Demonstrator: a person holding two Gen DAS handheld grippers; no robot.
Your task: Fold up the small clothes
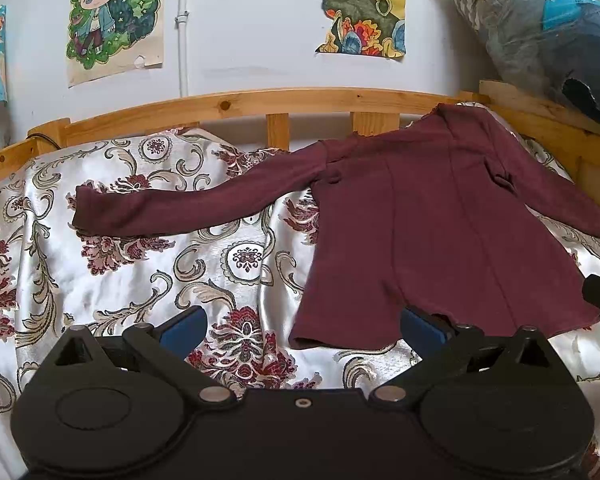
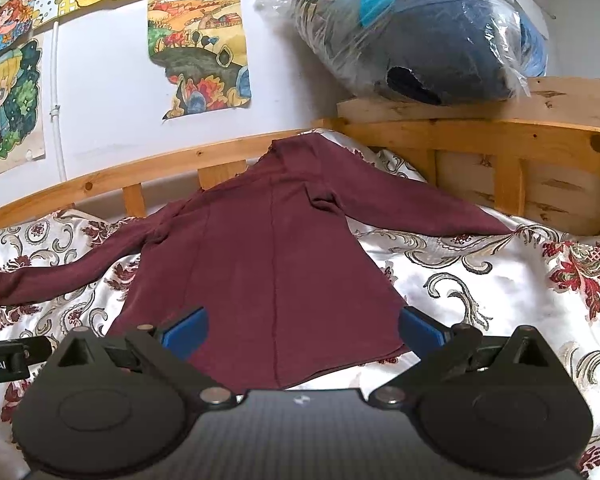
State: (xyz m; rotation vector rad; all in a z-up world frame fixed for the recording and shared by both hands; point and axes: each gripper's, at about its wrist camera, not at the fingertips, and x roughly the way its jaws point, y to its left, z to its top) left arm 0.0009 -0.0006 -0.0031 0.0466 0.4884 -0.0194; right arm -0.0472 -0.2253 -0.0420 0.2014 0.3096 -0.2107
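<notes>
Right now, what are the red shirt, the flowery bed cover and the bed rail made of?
The maroon shirt looks like soft knit, maybe cotton: matte, limp, with stitched seams. The flowery bed cover looks like satin or a similar silky weave: it shines white where light hits it. The bed rail looks like pale, lightly finished wood, probably pine: you can see knots and grain.

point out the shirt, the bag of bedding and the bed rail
shirt (image 2: 268, 264): right wrist view, middle of the body panel
bag of bedding (image 2: 428, 44): right wrist view, clear plastic over the dark blue bulge
bed rail (image 1: 260, 100): left wrist view, top wooden bar behind the bedspread
</notes>
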